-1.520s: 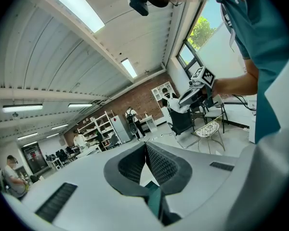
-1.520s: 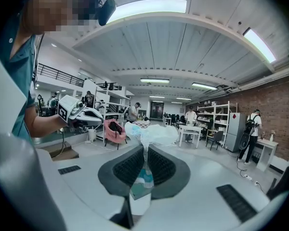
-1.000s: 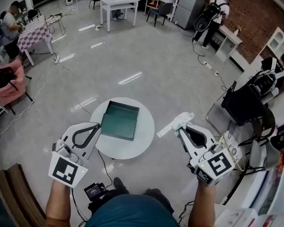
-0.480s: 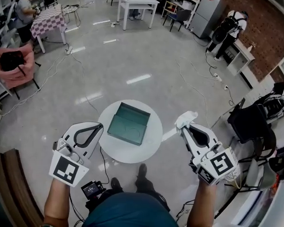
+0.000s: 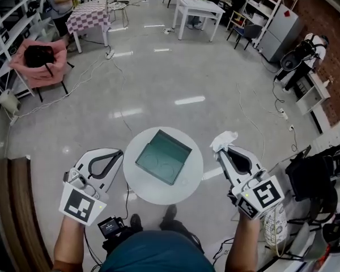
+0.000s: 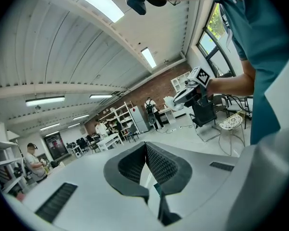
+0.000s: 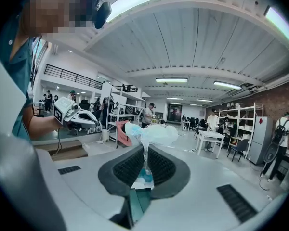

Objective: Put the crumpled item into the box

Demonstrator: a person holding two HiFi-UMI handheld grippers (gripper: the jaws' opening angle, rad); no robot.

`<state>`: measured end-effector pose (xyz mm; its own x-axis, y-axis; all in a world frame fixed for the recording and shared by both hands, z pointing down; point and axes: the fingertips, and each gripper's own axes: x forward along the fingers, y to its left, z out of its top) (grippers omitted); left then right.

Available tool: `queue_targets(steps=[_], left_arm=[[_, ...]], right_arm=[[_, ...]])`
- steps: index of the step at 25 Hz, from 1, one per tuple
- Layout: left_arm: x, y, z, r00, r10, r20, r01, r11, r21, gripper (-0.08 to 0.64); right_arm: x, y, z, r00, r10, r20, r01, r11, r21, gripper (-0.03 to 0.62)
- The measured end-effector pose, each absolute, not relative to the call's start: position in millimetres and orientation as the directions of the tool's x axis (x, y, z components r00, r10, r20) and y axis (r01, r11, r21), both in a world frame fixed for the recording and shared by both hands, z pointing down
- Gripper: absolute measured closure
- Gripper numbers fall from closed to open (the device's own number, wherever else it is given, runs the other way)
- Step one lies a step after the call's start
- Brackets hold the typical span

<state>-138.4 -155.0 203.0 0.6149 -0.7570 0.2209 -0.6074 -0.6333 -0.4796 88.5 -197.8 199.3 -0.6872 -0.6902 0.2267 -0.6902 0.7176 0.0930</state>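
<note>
- The right gripper point(image 5: 220, 151) has its jaws pinched on the crumpled item point(image 5: 222, 140), a white wad of paper or plastic with some blue in it. Most of the wad sticks out past the jaw tips.
- So the pickup is done. The wad is off any surface, held in the air to the right of the round table point(image 5: 188, 181), beside its edge and not over it.
- The box point(image 5: 163, 157) sits open and empty in the middle of the table, turned at an angle, and nothing blocks its mouth.
- The left gripper point(image 5: 114, 154) is closed with nothing between its jaws. It is held off the table's left side and takes no part.
- What is left, as I judge it, is to carry the wad leftward over the box, lower it inside the walls and open the jaws so it drops in.
</note>
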Motion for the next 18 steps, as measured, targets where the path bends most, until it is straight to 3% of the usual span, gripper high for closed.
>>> queue_targets(steps=[18], left_arm=[[-59.5, -206.9, 275.4, 0.443, -0.845, 0.299, -0.704, -0.535, -0.467, 0.541]], right_arm=[[138.6, -298.8, 281.2, -0.83, -0.511, 0.222, -0.518, 0.855, 0.031, 0.537]])
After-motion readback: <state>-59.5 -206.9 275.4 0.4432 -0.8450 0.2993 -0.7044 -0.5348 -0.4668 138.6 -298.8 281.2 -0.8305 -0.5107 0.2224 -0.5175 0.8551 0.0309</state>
